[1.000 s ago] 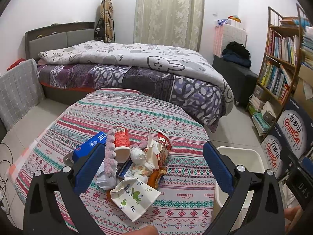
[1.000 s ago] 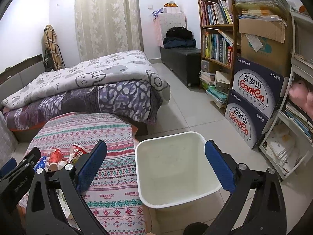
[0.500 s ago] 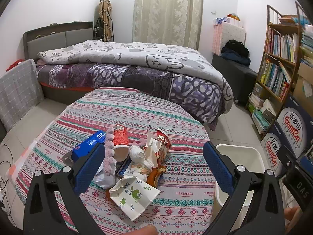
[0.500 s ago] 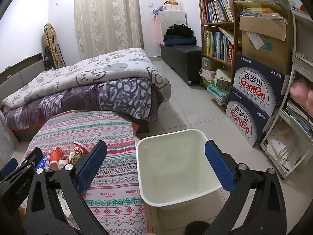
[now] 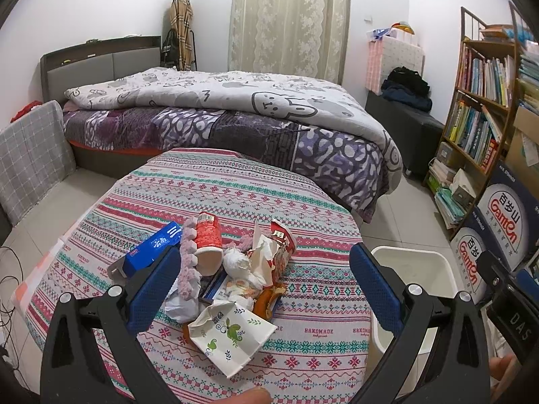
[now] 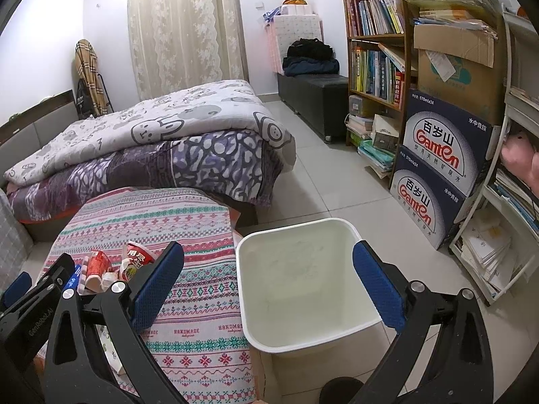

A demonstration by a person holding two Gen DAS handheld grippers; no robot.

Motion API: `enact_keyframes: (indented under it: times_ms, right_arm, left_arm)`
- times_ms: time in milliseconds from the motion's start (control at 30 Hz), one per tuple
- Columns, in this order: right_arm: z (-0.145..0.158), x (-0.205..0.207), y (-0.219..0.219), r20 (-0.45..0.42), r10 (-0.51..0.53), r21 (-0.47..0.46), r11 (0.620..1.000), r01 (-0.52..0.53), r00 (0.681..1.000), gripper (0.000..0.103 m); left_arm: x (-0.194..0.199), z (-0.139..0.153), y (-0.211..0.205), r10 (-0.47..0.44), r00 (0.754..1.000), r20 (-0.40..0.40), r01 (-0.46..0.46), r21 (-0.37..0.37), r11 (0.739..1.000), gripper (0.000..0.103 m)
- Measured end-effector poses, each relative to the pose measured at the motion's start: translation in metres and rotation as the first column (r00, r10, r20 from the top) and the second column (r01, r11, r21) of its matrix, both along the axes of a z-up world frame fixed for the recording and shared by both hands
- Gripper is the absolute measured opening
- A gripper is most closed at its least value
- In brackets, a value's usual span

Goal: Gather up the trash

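While I watch both feeds, very little has shifted over the last second: the views have crept a touch, the trash pile sitting slightly higher in the left frame than before, and nothing has been picked up, so I judge the collecting has not begun. Starting at the left of the left wrist view, a blue box (image 5: pixel 153 247) lies at the pile's edge, partly behind the left finger pad. Next to it is a pink knitted strip (image 5: pixel 188 262), then a red cup (image 5: pixel 209 240) on its side, crumpled white paper (image 5: pixel 241 264), and a torn red packet (image 5: pixel 281 245). Below centre lies a white paper bag with green leaves (image 5: pixel 230 333), nearest to me. All of it rests on the patterned tablecloth (image 5: pixel 215 188) of the round table. My left gripper (image 5: pixel 262 289) hangs above the pile with its tongs spread wide, holding nothing. Further right, low in that frame, the white bin (image 5: pixel 409 266) stands on the floor just beside the table. In the right wrist view the bin (image 6: pixel 303 276) fills the lower centre and looks empty, and my right gripper (image 6: pixel 267 282) hovers over it, also wide and empty. I think the paper bag is the easiest first grab.
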State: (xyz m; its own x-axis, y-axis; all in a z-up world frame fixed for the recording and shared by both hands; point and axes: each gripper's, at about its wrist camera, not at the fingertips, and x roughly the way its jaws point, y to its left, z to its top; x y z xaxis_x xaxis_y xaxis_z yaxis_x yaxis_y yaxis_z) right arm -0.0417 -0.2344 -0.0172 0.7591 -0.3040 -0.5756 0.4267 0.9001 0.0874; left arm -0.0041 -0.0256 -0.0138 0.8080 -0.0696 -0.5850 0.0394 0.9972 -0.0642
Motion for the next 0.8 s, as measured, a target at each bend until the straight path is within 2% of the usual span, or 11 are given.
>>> enact_keyframes:
  times_ms: [800]
  right_arm:
    - [-0.0016,0.0012,0.0011,-0.005,0.001,0.008,1.0,-0.001,1.0,0.096]
  left_arm:
    - [0.0052,-0.0044,0.0013,0.004,1.0,-0.026,-0.004,0.011,1.0,0.097]
